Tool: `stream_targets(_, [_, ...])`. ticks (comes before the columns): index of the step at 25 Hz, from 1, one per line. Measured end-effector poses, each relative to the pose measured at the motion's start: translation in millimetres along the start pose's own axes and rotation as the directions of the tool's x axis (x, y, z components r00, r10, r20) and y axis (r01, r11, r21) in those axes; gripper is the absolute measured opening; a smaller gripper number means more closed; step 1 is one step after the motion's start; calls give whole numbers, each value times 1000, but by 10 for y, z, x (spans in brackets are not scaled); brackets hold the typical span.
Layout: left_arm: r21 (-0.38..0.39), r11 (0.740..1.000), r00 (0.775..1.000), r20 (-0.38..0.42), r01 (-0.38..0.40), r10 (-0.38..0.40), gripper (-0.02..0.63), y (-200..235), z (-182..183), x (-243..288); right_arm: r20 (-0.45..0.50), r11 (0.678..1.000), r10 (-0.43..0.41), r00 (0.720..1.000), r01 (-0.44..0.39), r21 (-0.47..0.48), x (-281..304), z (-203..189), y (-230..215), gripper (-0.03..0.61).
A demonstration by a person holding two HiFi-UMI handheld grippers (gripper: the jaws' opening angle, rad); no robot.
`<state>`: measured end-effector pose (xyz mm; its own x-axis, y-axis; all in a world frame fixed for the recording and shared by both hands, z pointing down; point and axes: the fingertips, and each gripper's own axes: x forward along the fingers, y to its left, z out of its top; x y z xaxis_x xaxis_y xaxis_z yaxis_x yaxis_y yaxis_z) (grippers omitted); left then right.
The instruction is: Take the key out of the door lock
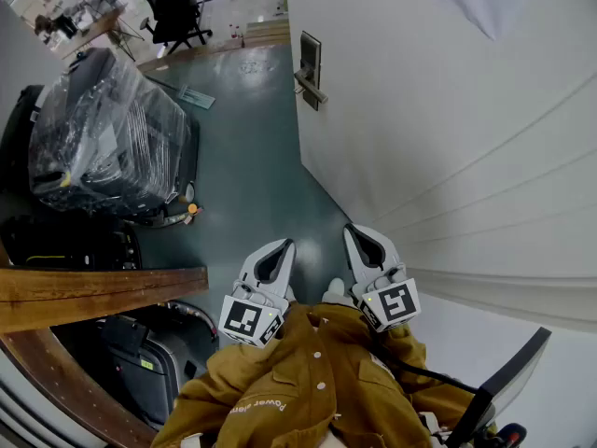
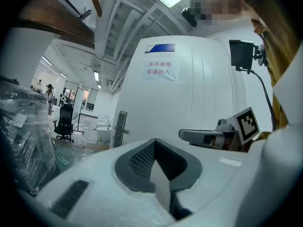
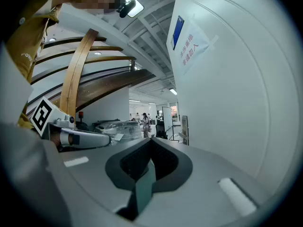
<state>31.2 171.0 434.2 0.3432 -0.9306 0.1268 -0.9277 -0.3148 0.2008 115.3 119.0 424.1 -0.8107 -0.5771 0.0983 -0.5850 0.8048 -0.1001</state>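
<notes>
The white door point(image 1: 448, 110) stands to my right, with a metal lock plate and lever handle point(image 1: 310, 71) far ahead on it. No key is discernible at this distance. The same lock plate point(image 2: 121, 126) shows small in the left gripper view, and again as the lock plate point(image 3: 184, 131) in the right gripper view. My left gripper point(image 1: 280, 252) and right gripper point(image 1: 357, 236) are held side by side close to my chest, well short of the lock. Both are shut with nothing between the pads. The left gripper's jaws point(image 2: 154, 161) and the right gripper's jaws point(image 3: 150, 163) point toward the door.
A plastic-wrapped bulky load point(image 1: 103, 138) sits on the green floor point(image 1: 252, 157) at the left. A wooden beam point(image 1: 93, 292) crosses the lower left. A black office chair point(image 1: 173, 7) and people stand far back. A dark screen on a stand point(image 1: 508, 381) is at the lower right.
</notes>
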Motion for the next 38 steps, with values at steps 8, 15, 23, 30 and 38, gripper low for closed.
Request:
stream_targets(8, [-1,1000,1000,6,-5,5,-3,-7,54,29,-7,1000,3,1000,-3,-12,24,42,-28,0])
stream_targets(15, [-18,1000,1000,1,-8,8,-3,17,31,-15,-52,998,69,996,-69,-10,114,-6,130,151])
stream_targets(23, [-36,999,1000,-9,-16,16,-3,273,0,-297,-12,1000,-4,1000,4,-13,255,-4,265,36])
stream_targets(30, [-69,997,999,-12,-40,40,-3,808,-65,-671,-2,997,-23,1000,23,-75,601,19,476,3])
stream_targets(38, [-89,996,1000,-18,6,-8,-3,1164,-21,-306,-12,995,-73,997,72,-76,946,34,232,3])
